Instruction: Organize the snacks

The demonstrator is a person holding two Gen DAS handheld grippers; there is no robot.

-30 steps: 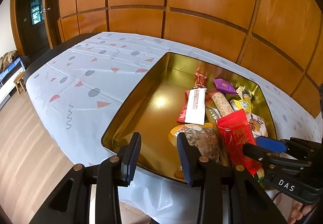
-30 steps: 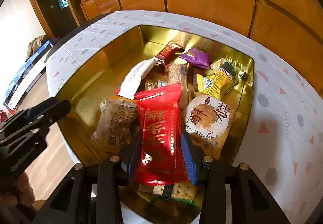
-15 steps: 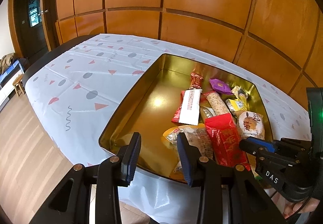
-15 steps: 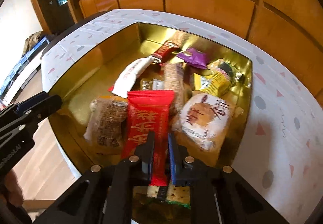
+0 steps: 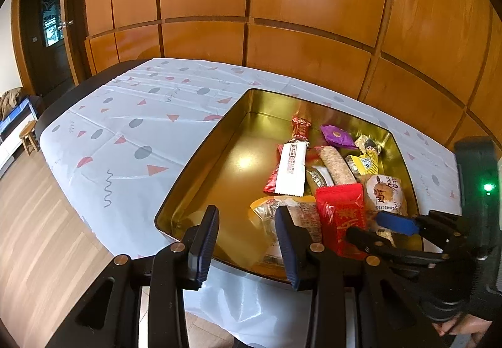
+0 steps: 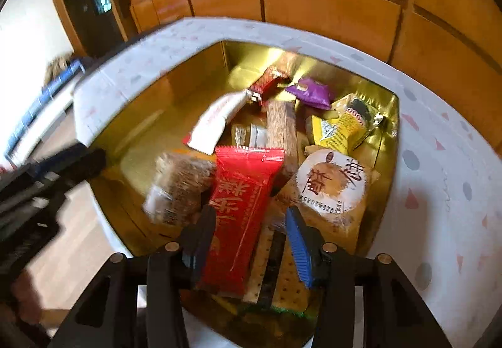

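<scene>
Right gripper (image 6: 251, 233): jaws opening, red packet (image 6: 241, 206) between them, inside gold tin (image 5: 200, 159). Left gripper (image 5: 248, 241): spread, empty, above tin's near rim. Patterned tablecloth (image 5: 125, 134); wood-panelled wall (image 5: 282, 2). Only the left view shows a stool (image 5: 29, 136).

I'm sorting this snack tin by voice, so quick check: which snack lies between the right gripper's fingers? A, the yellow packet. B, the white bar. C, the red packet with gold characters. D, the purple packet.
C: in the right wrist view the red packet lies between the fingers of the right gripper, whose jaws are opening, while the other three lie farther back in the gold tin.
</scene>
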